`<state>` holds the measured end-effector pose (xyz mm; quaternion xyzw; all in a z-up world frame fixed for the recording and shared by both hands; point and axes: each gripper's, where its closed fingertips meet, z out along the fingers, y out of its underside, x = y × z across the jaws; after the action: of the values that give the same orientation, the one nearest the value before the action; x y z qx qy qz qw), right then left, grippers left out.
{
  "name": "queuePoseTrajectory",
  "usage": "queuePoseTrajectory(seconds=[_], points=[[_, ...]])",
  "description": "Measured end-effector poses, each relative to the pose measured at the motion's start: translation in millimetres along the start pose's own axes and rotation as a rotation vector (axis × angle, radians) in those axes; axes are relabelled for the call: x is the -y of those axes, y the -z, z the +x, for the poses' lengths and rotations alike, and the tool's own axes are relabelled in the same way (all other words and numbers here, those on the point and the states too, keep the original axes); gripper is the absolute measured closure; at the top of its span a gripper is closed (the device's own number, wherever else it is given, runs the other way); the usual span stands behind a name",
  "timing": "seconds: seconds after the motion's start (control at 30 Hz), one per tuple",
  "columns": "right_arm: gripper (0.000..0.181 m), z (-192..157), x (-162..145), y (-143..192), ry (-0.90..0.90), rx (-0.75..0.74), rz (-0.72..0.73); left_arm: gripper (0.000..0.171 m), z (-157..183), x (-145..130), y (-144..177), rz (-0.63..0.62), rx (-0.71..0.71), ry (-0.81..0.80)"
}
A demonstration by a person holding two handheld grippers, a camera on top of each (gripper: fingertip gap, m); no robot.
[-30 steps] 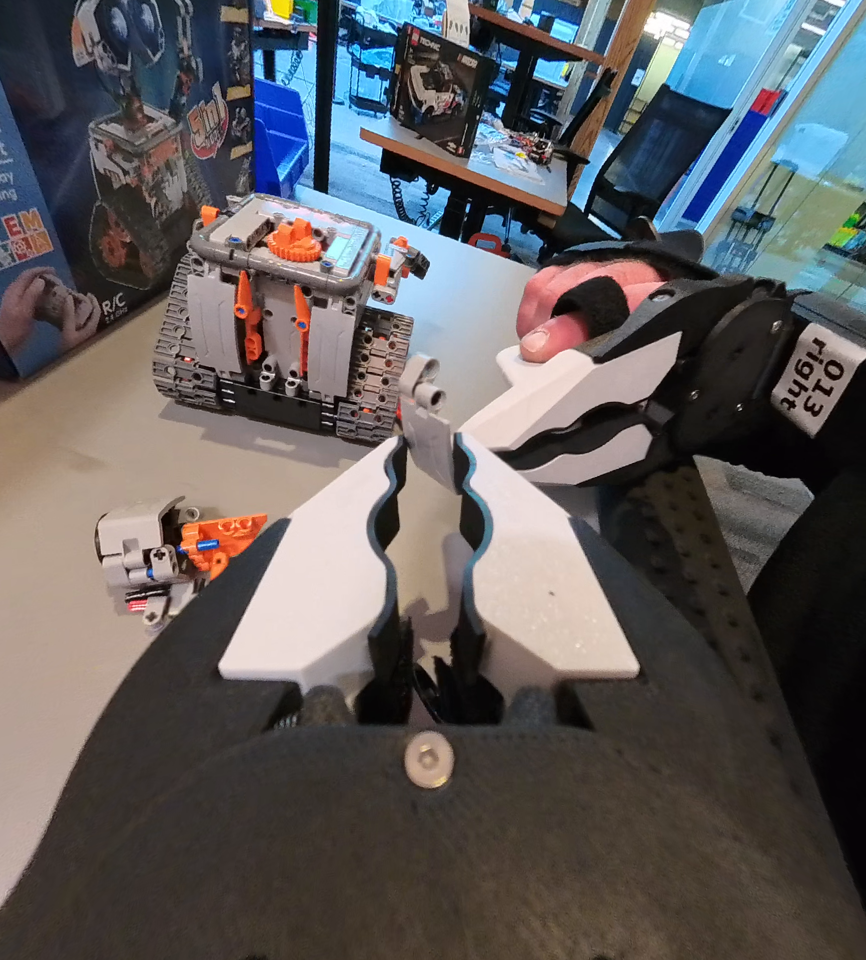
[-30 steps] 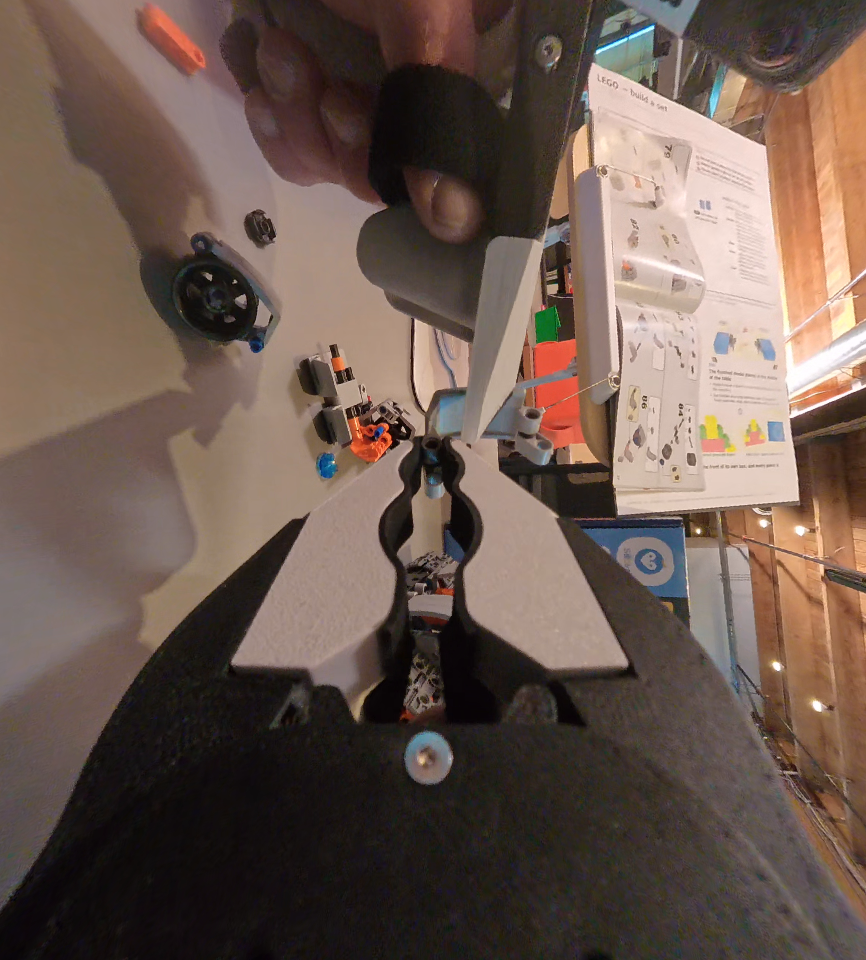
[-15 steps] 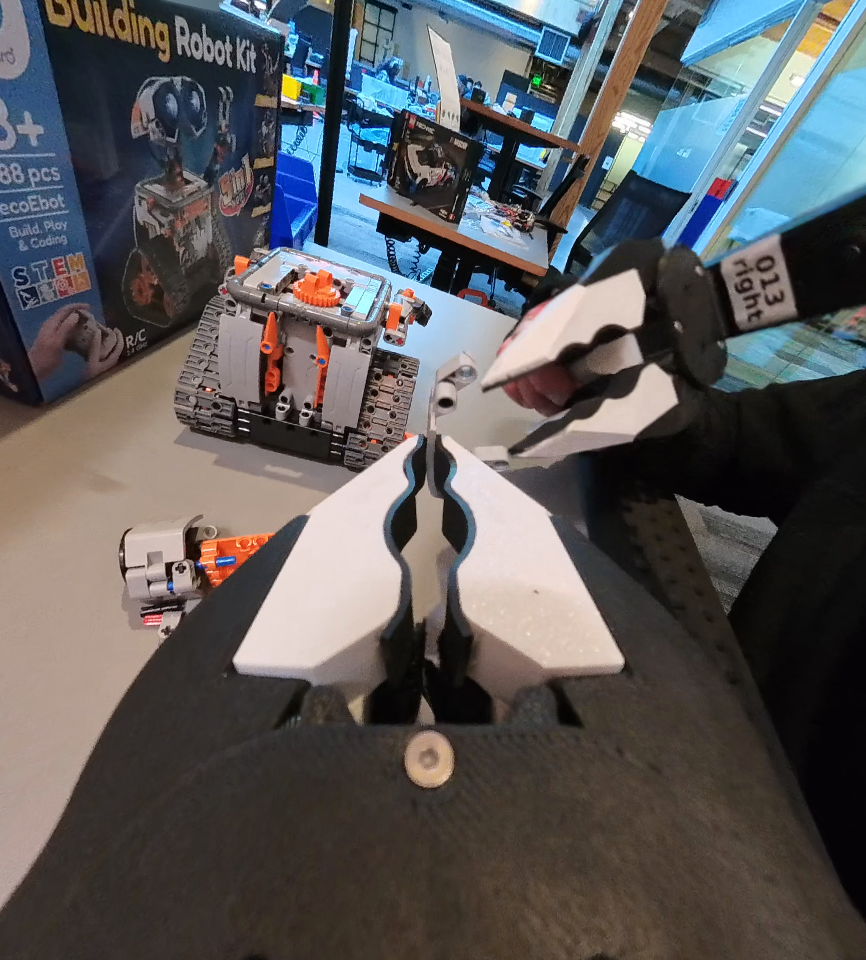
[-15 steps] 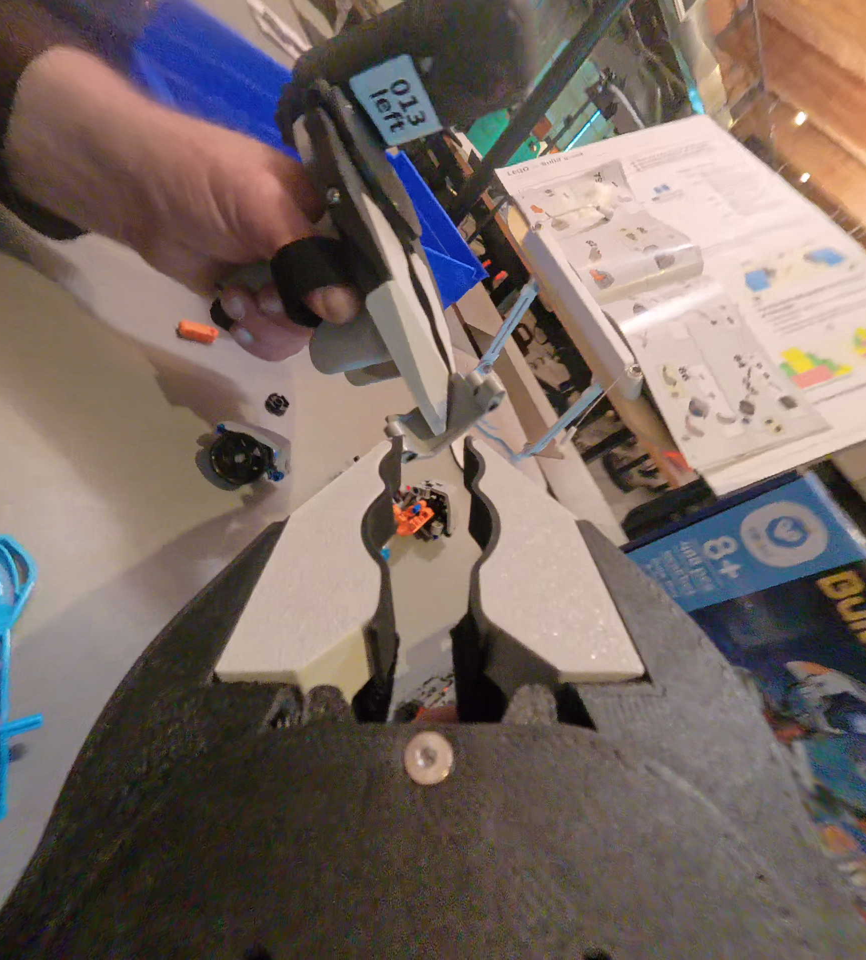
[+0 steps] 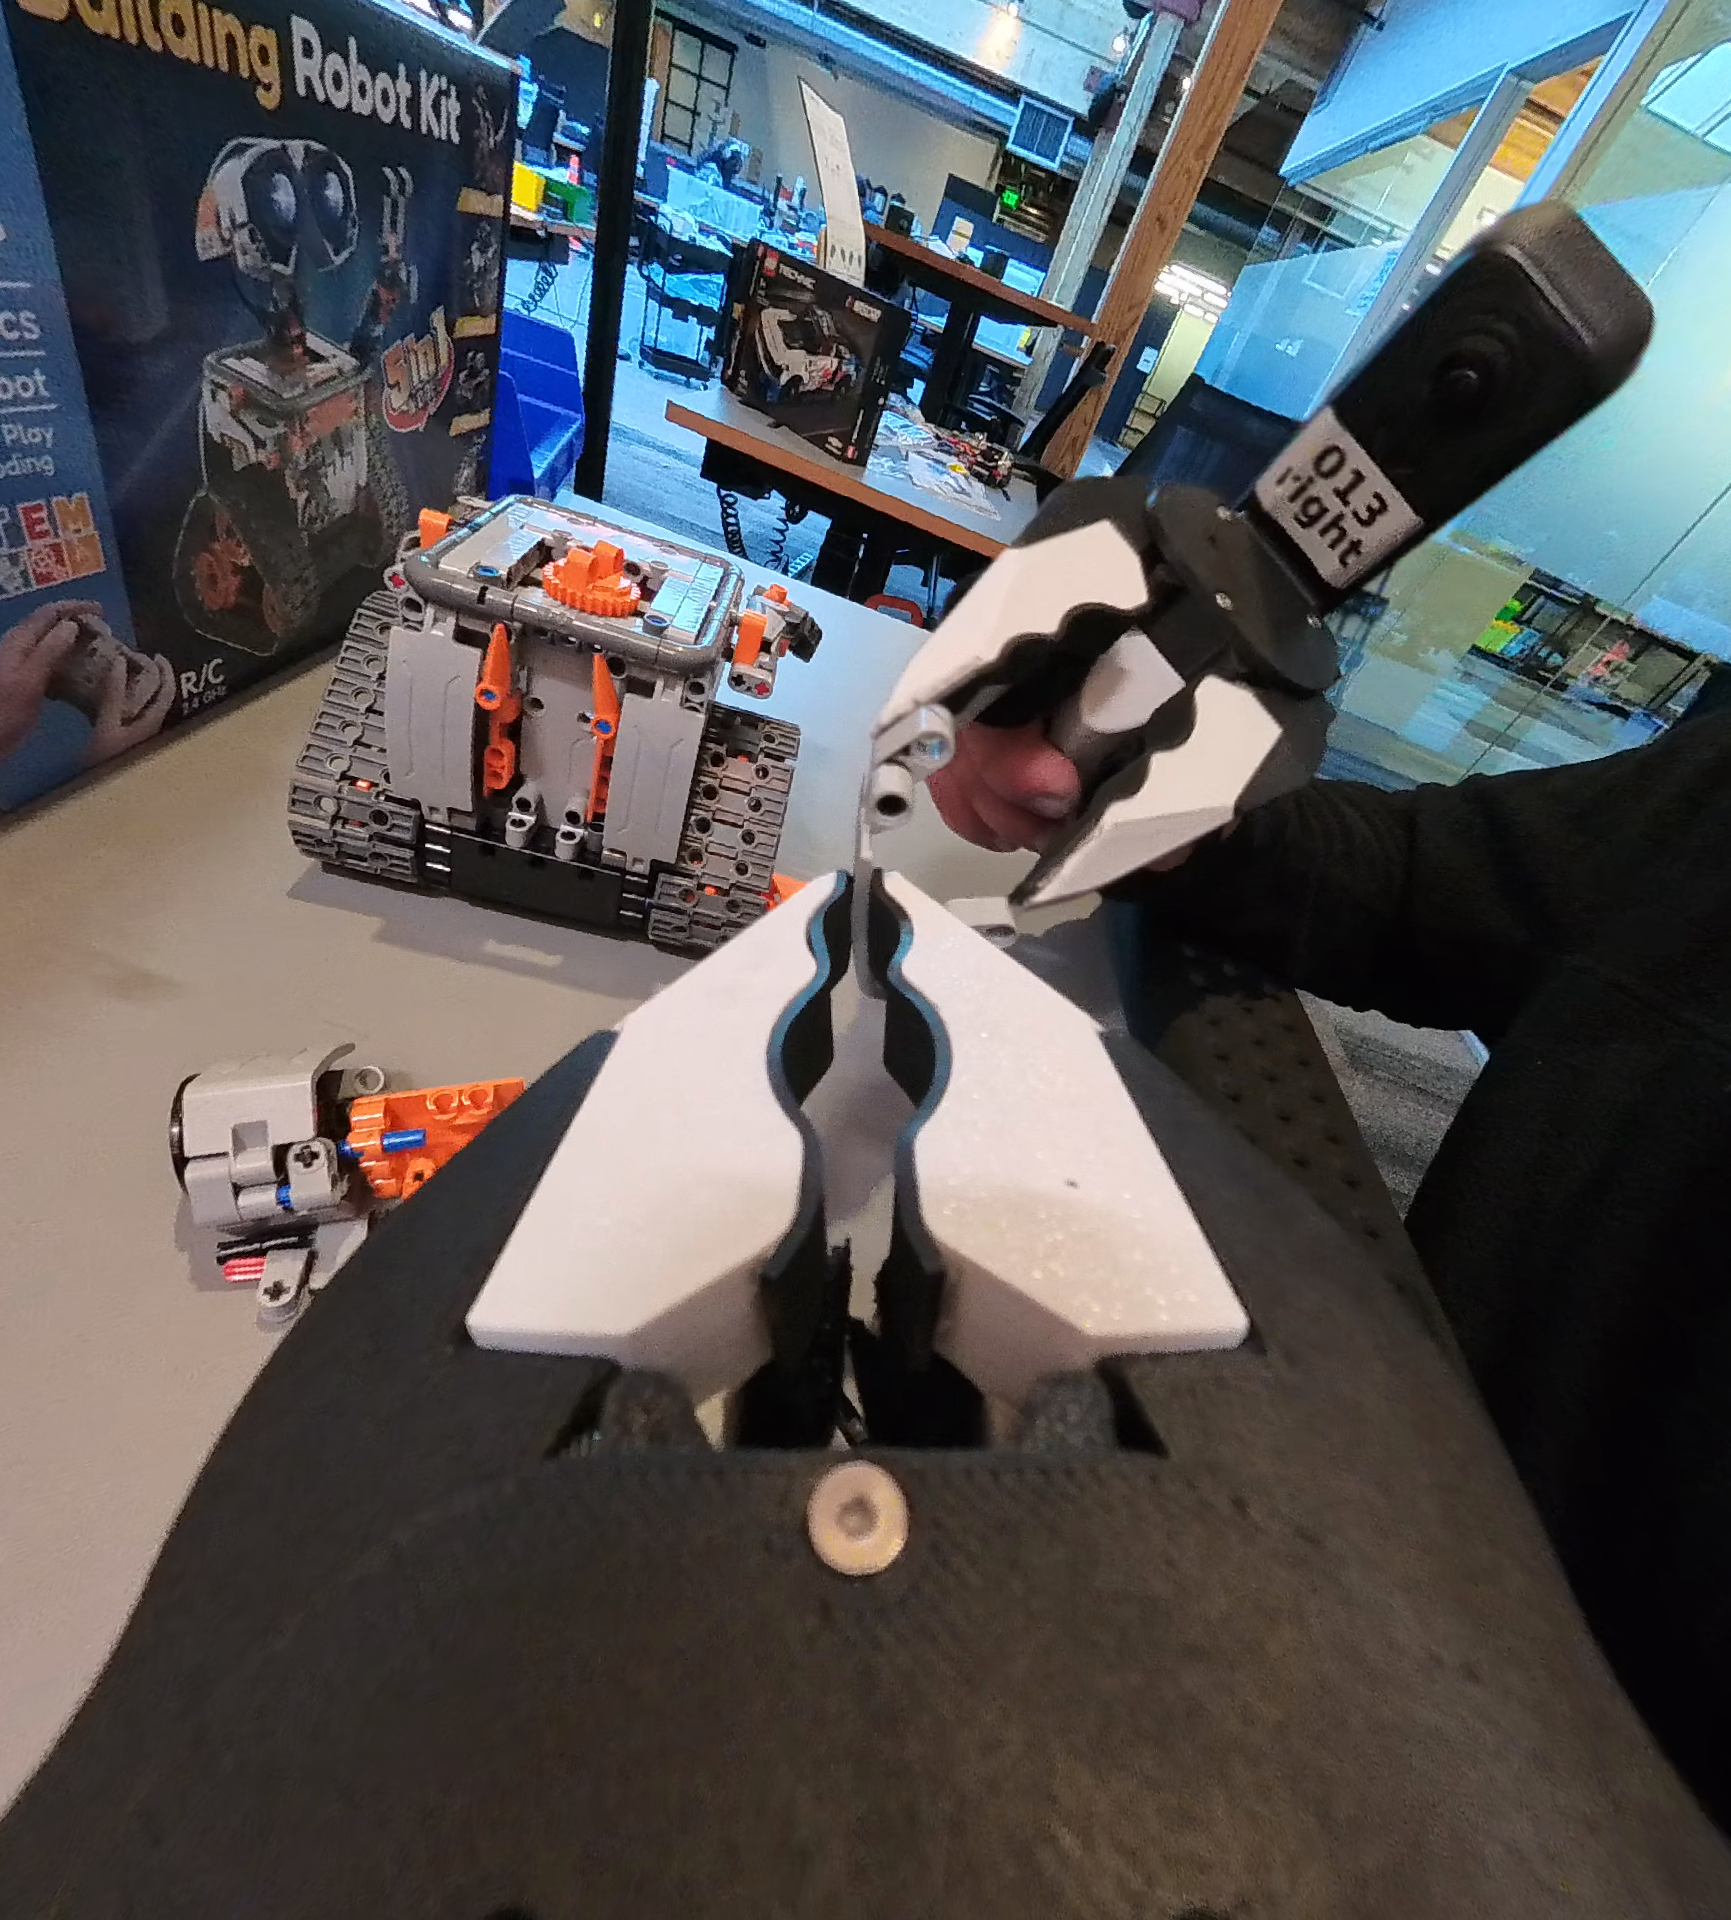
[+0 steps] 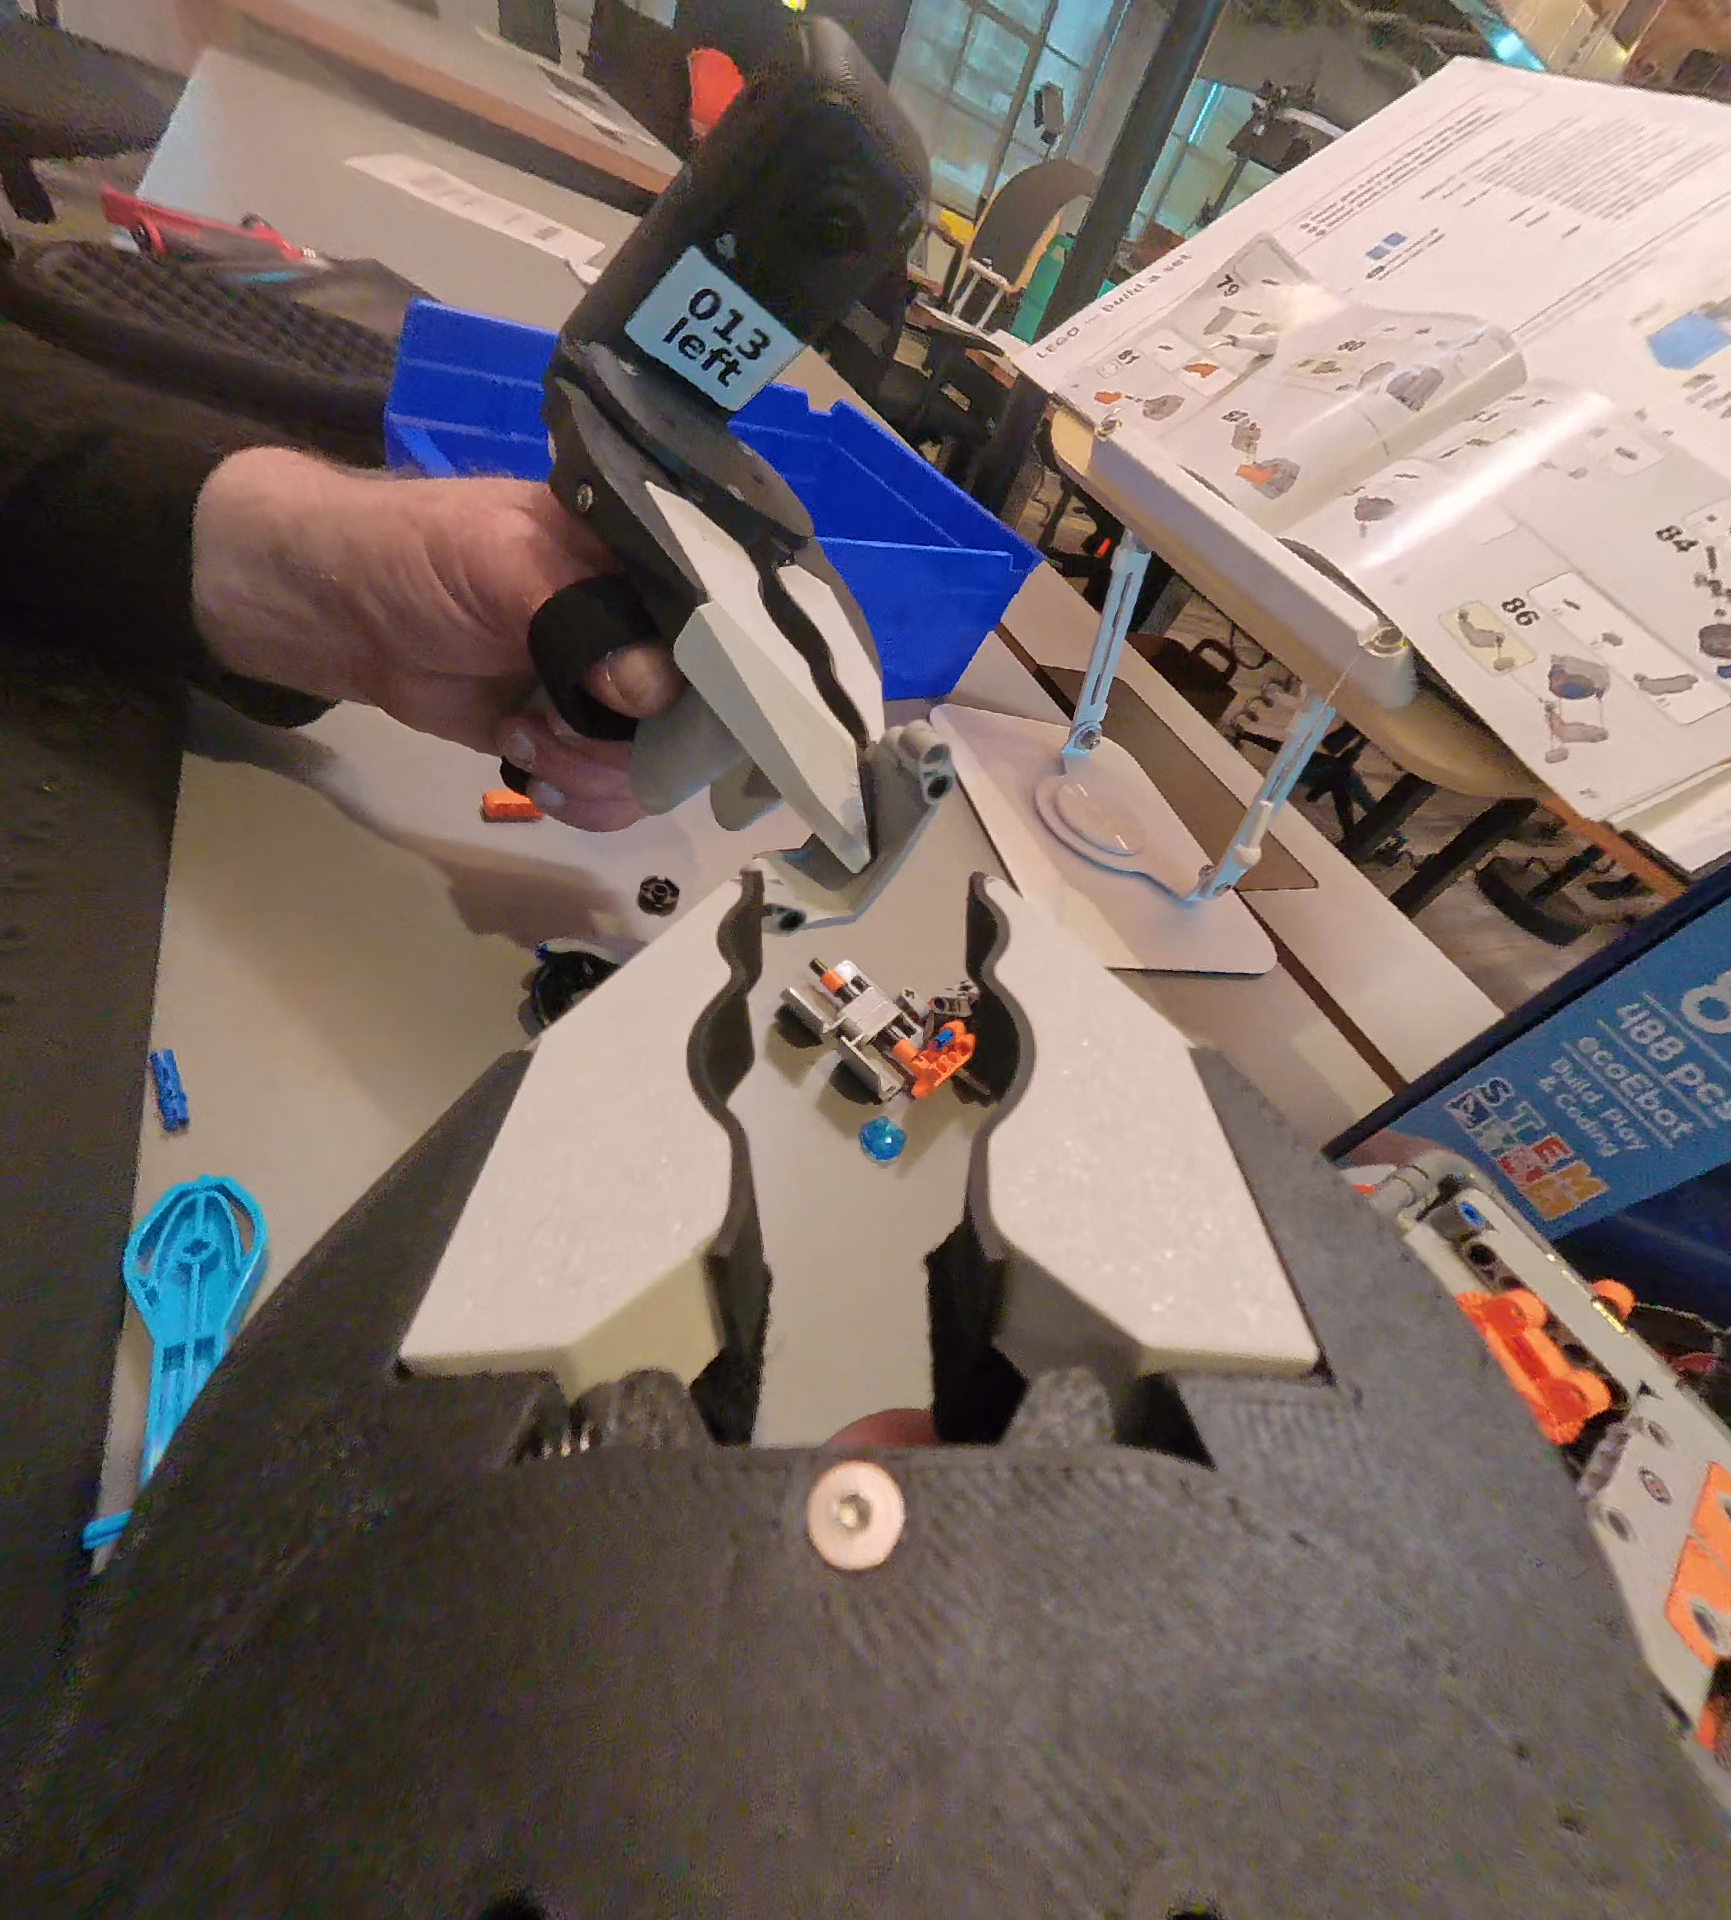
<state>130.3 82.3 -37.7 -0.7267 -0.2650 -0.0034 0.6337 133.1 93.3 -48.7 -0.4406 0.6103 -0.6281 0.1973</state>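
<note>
My left gripper (image 5: 863,894) is shut on a thin grey building-set panel (image 5: 897,774), which stands edge-on from its fingertips. In the right wrist view the left gripper (image 6: 845,831) pinches the same panel (image 6: 908,805) above the table. My right gripper (image 6: 866,888) is open and holds nothing. The panel's lower corner lies just by its left fingertip (image 6: 749,899). In the left wrist view the right gripper (image 5: 965,816) stands wide open beside the panel's top. A grey and orange sub-assembly (image 6: 882,1023) lies on the table beneath my right jaws.
A tracked grey robot model (image 5: 549,717) and the sub-assembly (image 5: 310,1143) sit on the grey table (image 5: 113,987), a kit box (image 5: 113,364) behind. A blue bin (image 6: 902,540), a booklet on a stand (image 6: 1463,416), a blue lever tool (image 6: 186,1288) and a black wheel (image 6: 570,982) are around. Left and right tips are no more than a few centimetres apart.
My right gripper was shut at the panel's edge, then opened wide, let go and swung round. My left gripper closed tighter on the panel, which now sits edge-on between its pads.
</note>
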Motion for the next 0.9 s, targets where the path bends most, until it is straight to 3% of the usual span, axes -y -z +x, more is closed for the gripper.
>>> queuePoseTrajectory(seconds=[0.6, 0.8, 0.9], points=[[0.150, -2, 0, 0, -0.171, 0.101, 0.048, 0.171, 17, -16, -12, -0.083, -0.097, 0.002], [0.173, -18, -6, -4, -0.141, 0.175, 0.001, 0.171, 27, -28, -20, -0.144, -0.131, -0.025], [0.174, -17, -6, -3, -0.132, 0.169, 0.003, 0.171, 28, -26, -20, -0.131, -0.144, -0.009]])
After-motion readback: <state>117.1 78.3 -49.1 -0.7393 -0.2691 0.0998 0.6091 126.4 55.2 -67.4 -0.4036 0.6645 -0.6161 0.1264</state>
